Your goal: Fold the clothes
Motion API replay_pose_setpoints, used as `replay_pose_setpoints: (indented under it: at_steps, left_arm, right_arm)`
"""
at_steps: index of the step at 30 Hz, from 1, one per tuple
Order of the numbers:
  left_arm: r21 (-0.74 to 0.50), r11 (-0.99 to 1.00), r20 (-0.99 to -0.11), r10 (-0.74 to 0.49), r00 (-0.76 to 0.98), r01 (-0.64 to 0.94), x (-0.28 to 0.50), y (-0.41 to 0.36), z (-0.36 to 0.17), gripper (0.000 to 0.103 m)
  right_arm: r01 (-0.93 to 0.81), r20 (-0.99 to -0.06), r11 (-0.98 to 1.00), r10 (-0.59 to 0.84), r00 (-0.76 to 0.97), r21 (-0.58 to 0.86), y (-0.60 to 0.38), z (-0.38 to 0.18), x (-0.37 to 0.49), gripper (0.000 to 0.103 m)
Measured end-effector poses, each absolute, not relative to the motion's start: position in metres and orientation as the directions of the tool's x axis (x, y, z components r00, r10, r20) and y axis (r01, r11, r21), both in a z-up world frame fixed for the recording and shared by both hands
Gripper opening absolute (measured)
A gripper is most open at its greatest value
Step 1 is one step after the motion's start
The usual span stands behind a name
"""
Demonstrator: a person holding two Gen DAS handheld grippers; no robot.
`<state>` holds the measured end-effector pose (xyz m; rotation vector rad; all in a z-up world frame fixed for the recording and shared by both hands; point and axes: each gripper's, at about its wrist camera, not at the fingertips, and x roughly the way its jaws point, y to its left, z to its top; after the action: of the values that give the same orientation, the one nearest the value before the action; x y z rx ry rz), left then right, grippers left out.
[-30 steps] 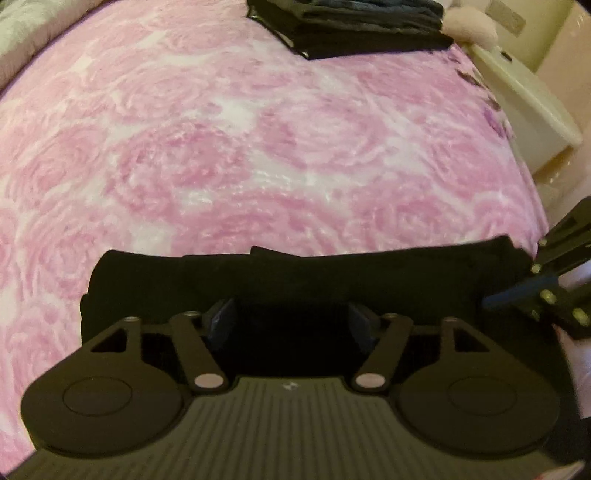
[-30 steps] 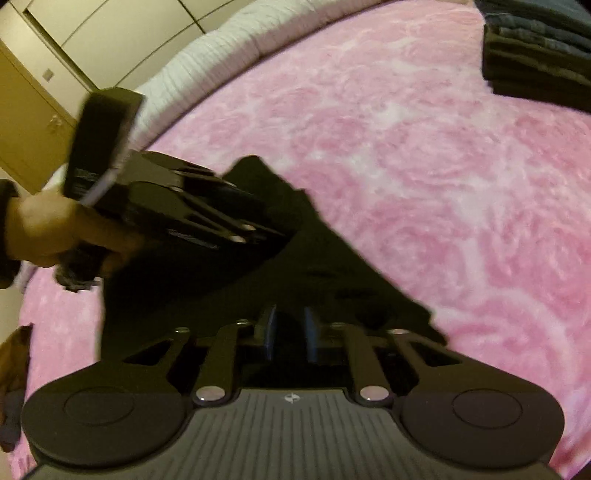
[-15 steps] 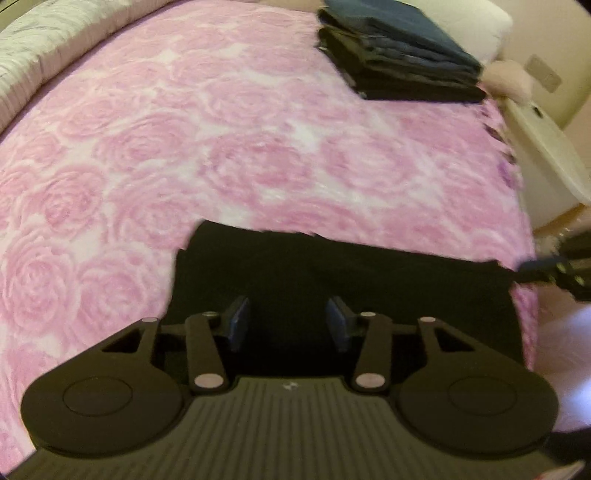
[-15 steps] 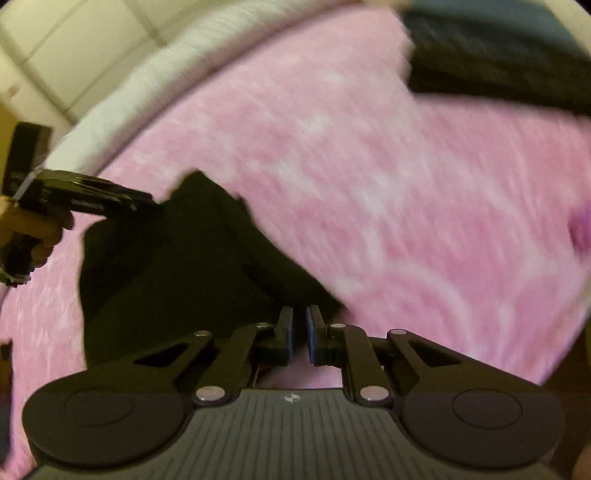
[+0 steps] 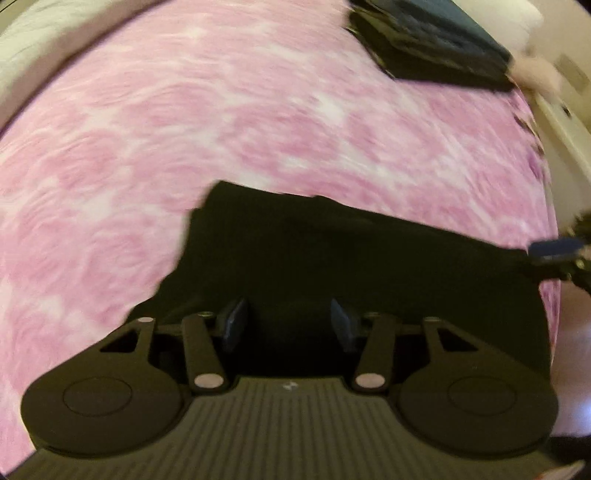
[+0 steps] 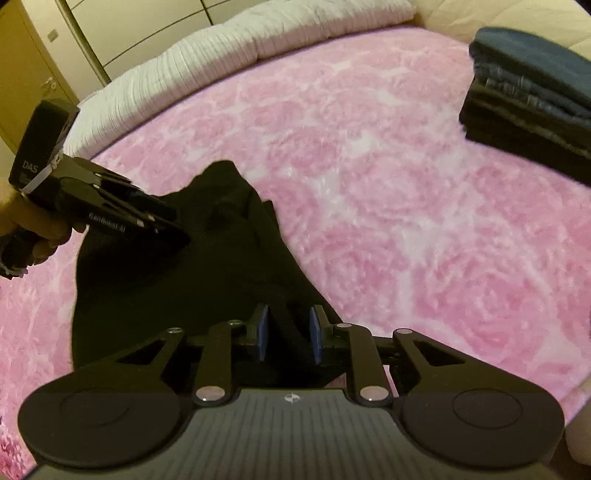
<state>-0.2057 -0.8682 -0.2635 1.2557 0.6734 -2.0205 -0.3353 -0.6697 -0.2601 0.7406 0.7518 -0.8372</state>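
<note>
A pink rose-patterned blanket covers the bed. A white ribbed quilt lies along its edge toward 11 o'clock, with pale wardrobe doors behind. A cream bedside cabinet stands at 2 o'clock.

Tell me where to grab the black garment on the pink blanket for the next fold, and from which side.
Take the black garment by its far corner, the peak that points toward the white quilt. There the cloth ends in one free edge on the pink blanket, so a hand-held gripper can probably slide under it from the blanket side. Its middle looks bunched and layered.
</note>
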Motion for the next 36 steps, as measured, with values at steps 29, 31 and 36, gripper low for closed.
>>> replay_pose_setpoints:
  at_steps: [29,31,36]
  left_arm:
    - [-0.069,-0.633,-0.861,-0.352,-0.366,0.771,-0.098,-0.866,-0.3,0.039]
    - [-0.06,-0.656,-0.856,-0.355,-0.377,0.753,-0.093,-0.868,-0.295,0.042]
    - [-0.041,-0.635,-0.823,-0.416,-0.387,0.771,-0.06,-0.851,-0.25,0.039]
  right_arm:
    - [0.769,-0.791,0.571,-0.312,0.527,0.287,-0.595,-0.264,-0.246,0.033]
    - [0.792,-0.801,0.552,-0.335,0.496,0.26,-0.589,-0.272,-0.243,0.033]
    - [0.821,-0.789,0.538,-0.413,0.455,0.192,-0.568,-0.249,-0.235,0.033]
